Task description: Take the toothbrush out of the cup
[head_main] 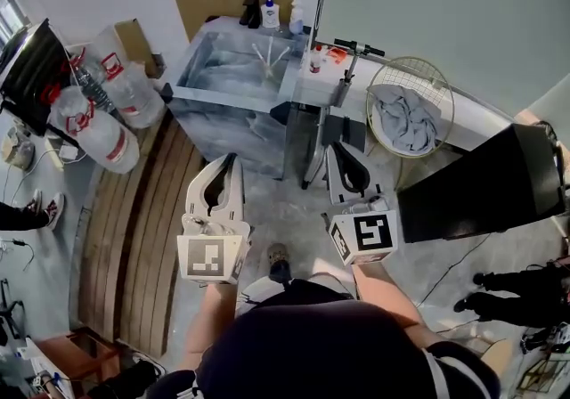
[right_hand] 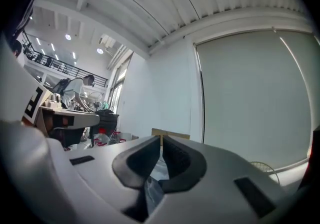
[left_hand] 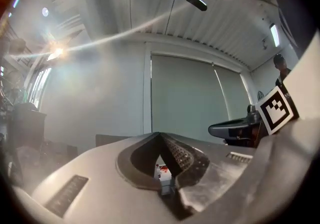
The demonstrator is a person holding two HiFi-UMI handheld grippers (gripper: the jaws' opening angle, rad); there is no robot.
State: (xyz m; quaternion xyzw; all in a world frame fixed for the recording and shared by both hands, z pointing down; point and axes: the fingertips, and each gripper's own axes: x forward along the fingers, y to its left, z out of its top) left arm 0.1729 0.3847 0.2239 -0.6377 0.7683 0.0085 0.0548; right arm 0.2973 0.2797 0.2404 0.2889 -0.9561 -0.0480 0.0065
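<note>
Holding nothing, left gripper (head_main: 233,158) jaws together, right gripper (head_main: 335,148) jaws together

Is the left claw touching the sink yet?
Apart. The head view shows the left claw held well short of the sink, with a clear gap before its front rim.

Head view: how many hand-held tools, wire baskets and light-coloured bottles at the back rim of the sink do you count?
Tools: 2, the left tool and the right tool
Baskets: 1, the wire basket
Bottles: 2, a white bottle and a clear bottle behind the sink
Total: 5
</note>
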